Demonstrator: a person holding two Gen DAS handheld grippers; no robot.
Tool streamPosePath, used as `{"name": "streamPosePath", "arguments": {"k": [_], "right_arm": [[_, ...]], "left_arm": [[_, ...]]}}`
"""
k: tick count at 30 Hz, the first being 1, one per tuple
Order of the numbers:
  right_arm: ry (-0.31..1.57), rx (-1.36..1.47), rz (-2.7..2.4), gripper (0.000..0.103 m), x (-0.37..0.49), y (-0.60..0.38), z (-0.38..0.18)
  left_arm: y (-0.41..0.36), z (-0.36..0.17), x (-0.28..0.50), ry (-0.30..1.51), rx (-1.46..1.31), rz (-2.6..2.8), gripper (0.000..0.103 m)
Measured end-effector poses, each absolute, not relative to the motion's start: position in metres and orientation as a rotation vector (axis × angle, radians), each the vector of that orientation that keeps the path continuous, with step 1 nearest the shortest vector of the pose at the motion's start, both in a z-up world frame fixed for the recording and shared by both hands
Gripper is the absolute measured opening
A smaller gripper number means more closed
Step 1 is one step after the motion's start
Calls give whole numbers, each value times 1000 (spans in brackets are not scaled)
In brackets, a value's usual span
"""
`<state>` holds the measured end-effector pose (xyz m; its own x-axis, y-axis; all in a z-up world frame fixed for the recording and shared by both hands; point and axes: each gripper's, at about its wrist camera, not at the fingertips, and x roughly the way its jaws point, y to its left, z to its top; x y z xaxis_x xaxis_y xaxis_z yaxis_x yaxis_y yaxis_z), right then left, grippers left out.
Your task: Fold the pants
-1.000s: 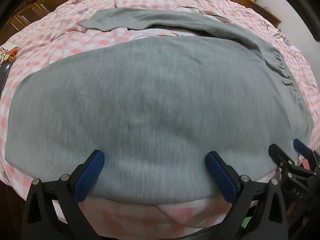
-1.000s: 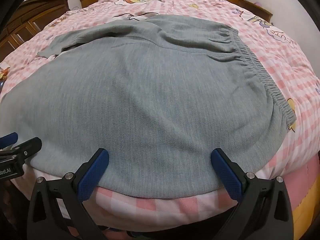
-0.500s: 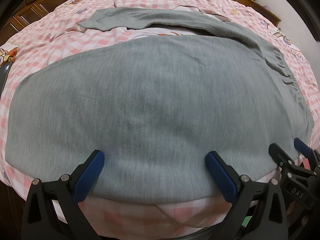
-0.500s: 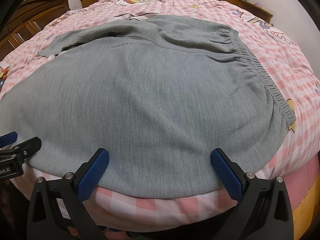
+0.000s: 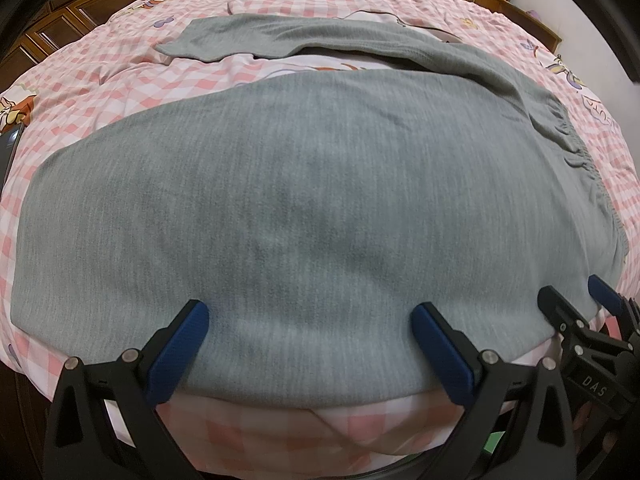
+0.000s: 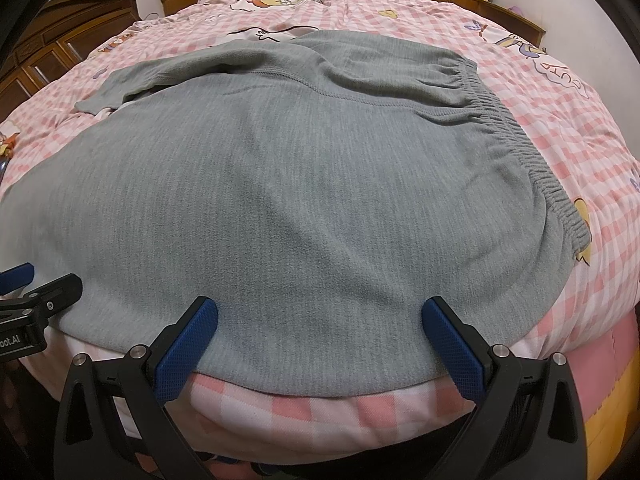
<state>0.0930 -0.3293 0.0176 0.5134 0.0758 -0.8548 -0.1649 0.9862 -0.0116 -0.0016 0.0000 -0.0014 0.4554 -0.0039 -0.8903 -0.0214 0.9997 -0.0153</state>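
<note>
Left wrist view: both the left gripper [image 5: 308, 344] and right gripper [image 6: 320, 340] hover with fingers spread wide, empty, at the bed's [image 6: 580, 128] near edge. Gray pants [image 6: 300, 200] lie unfolded from that edge toward the middle, waistband [image 6: 532, 160] rightward. Every fold remains undone, I judge.

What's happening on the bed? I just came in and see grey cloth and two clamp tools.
A person holds a gripper in each hand over grey pants spread on a pink checked bedspread. The left gripper and right gripper are both open at the near edge, gripping nothing. No fold has been made yet.
</note>
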Motion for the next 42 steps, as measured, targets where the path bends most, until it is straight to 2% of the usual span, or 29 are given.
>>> {"name": "streamPosePath", "arguments": {"k": [30,42], "right_arm": [[1031,-100,215,103,98,-332,18],[1043,-51,331,97,132,-362,60]], "left_arm": [[2,-2,-3,1108,6,-41,103],[15,26,12,1092,48,-108,102]]}}
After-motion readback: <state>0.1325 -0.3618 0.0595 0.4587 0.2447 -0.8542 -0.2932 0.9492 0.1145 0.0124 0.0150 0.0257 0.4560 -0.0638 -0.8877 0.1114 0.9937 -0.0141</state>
